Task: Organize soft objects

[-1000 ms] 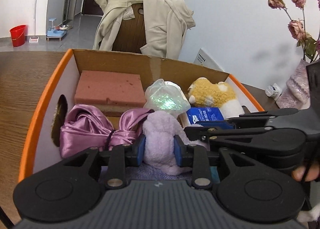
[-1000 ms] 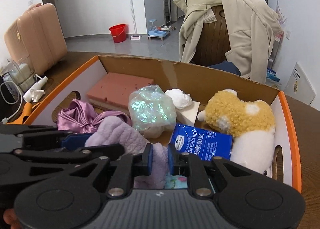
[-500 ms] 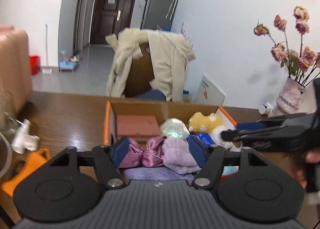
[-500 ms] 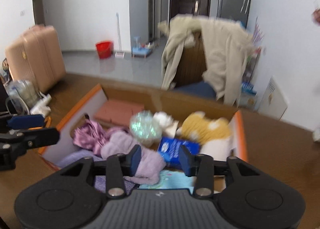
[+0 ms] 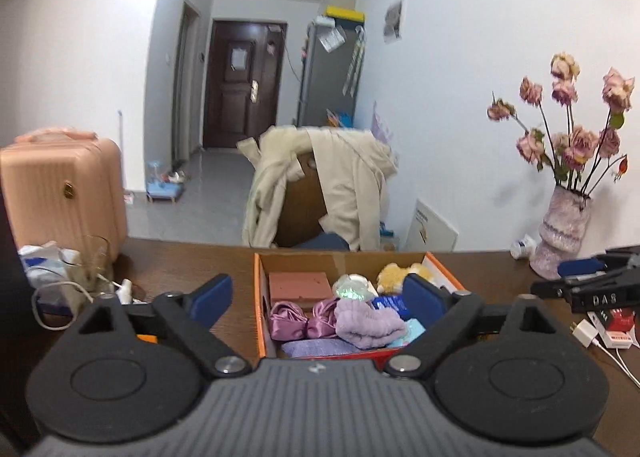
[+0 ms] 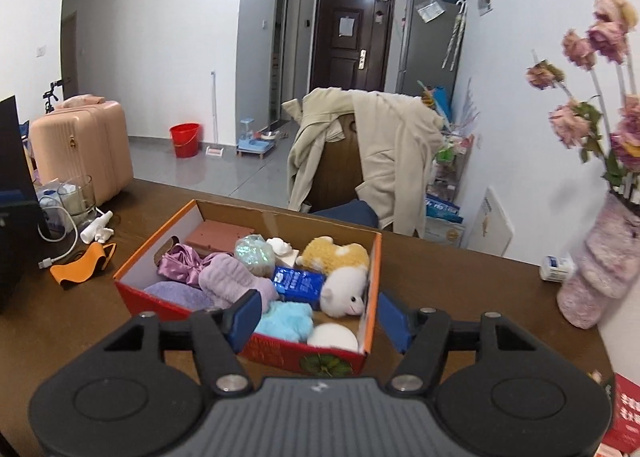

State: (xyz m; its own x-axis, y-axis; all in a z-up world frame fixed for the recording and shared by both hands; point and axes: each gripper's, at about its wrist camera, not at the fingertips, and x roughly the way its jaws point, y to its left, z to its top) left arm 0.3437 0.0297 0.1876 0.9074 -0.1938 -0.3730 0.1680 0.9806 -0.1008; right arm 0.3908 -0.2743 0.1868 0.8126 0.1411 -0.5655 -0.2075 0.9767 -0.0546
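Both the left gripper [image 5: 318, 297] and right gripper [image 6: 318, 317] hang wide open and empty above the table's near edge — the packing looks finished, with nothing left but perhaps a tidy-up — while the lilac towel [image 6: 230, 281] lies rumpled among plush toys inside the cardboard box [image 6: 370, 297].

Black left gripper [image 5: 318, 295] and right gripper [image 6: 318, 315]: ribbed grey housings, round black discs, silver screws, blue pads [image 5: 211, 294] on angled fingers.
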